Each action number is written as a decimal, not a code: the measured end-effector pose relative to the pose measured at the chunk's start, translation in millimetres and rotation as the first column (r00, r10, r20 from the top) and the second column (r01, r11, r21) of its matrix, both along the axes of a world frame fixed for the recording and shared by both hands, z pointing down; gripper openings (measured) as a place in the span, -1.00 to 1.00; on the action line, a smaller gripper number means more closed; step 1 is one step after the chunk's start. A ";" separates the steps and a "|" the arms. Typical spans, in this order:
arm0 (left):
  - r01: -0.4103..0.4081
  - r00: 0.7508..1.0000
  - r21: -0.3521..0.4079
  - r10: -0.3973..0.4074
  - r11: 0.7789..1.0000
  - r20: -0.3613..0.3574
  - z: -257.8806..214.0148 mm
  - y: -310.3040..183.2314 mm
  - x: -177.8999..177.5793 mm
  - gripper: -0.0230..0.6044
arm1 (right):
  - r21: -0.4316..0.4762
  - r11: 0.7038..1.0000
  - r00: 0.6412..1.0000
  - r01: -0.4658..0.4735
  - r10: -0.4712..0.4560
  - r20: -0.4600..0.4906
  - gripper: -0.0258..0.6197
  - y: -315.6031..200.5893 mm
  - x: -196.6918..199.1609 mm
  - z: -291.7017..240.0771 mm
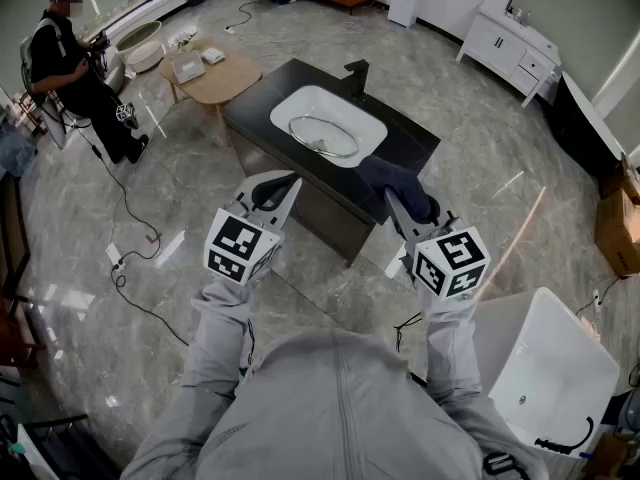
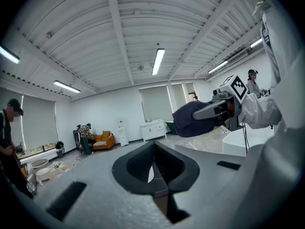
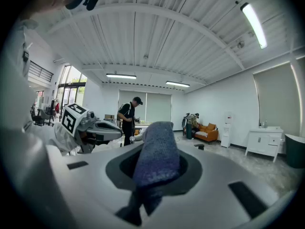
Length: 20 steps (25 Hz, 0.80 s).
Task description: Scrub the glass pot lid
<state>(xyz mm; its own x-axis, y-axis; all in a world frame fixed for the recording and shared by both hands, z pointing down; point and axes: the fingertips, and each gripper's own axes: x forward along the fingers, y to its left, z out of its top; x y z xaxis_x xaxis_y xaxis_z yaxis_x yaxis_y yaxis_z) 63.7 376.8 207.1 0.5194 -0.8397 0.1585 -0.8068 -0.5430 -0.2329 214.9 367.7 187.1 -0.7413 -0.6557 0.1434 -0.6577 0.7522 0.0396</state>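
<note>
1. Both grippers hang in the air over the marble floor (image 1: pixel 150 198), short of the near edge of the black worktop (image 1: pixel 408 146), with open floor on every side of the island.
2. The glass pot lid (image 1: pixel 322 136) lies flat in the white sink basin (image 1: pixel 373 128) at the worktop's middle, well apart from both grippers. The black faucet (image 1: pixel 358 72) stands at the far edge.
3. The left gripper (image 1: pixel 280 188) is near the worktop's near-left edge. Its own view shows the jaws pressed together with only a sliver of light between them and nothing in them.
4. The right gripper (image 1: pixel 412 216) is clamped on a dark blue cloth (image 1: pixel 392 178), which bulges out past the jaws over the near-right edge.
5. Only the head view shows the lid and sink. The gripper views tilt up to ceiling lights, and each catches the other gripper.
6. A white bathtub (image 1: pixel 560 373) sits close on the right, and a seated person (image 1: pixel 70 63) is far left.
</note>
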 end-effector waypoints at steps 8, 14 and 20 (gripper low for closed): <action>-0.012 1.000 -0.004 0.012 1.000 0.018 4.0 2.6 -3.0 -0.84 | -0.001 1.000 1.000 -0.007 0.007 -0.019 -0.67 3.8 -6.0 3.9; -0.012 1.000 0.010 0.012 1.000 0.019 -1.4 13.8 -11.5 -0.84 | -0.034 0.999 0.999 -0.039 0.039 0.004 -0.67 11.7 -11.4 4.8; -0.018 1.000 0.003 0.018 1.000 0.005 3.4 30.8 -32.1 -0.84 | -0.035 0.998 0.999 -0.043 0.043 0.005 -0.67 28.8 -31.9 1.0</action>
<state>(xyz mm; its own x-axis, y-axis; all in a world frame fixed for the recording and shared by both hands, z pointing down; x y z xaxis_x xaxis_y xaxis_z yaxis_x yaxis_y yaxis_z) 31.6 407.6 210.5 0.5335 -0.8308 0.1584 -0.7956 -0.5565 -0.2392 183.1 396.5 188.2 -0.7135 -0.6815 0.1627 -0.6895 0.7242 0.0099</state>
